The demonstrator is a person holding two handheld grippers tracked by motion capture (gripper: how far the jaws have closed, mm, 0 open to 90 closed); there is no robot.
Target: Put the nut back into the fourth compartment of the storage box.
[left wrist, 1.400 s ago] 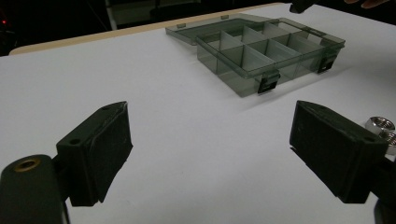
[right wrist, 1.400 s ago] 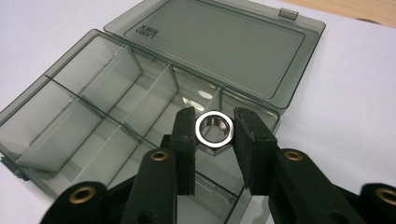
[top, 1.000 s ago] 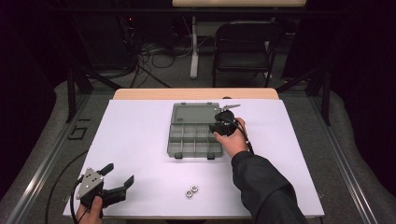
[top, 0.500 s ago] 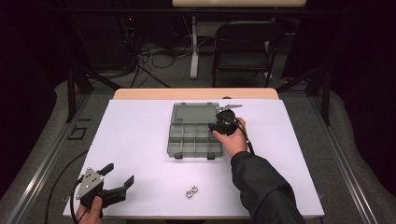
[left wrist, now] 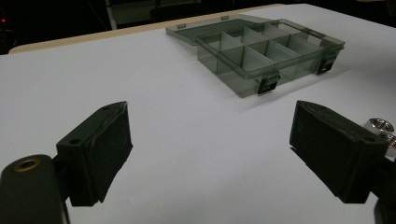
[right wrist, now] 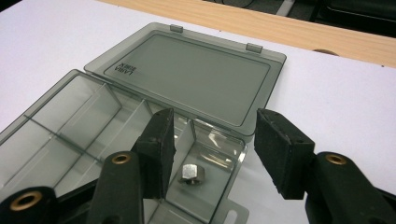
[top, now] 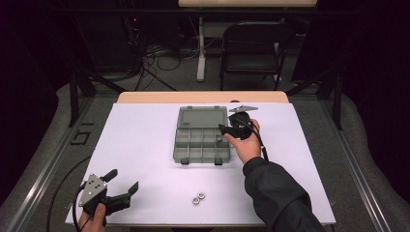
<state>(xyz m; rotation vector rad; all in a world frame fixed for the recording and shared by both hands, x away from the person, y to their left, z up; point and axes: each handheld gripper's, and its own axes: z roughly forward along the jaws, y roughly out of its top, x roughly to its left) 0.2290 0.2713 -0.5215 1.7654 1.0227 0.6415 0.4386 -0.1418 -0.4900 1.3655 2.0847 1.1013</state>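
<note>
Hex nut of silver metal (right wrist: 191,173), one of three, lies loose in a corner compartment of the smoky transparent plastic organiser box (right wrist: 88,126), right under your right gripper (right wrist: 215,144), whose jaws stand apart, gripping nothing. From above it looks like a mere speck. Your left gripper (top: 121,183) gapes wide and empty near the table's front corner, two more nuts (top: 198,197) beside it, touching, I think.
</note>
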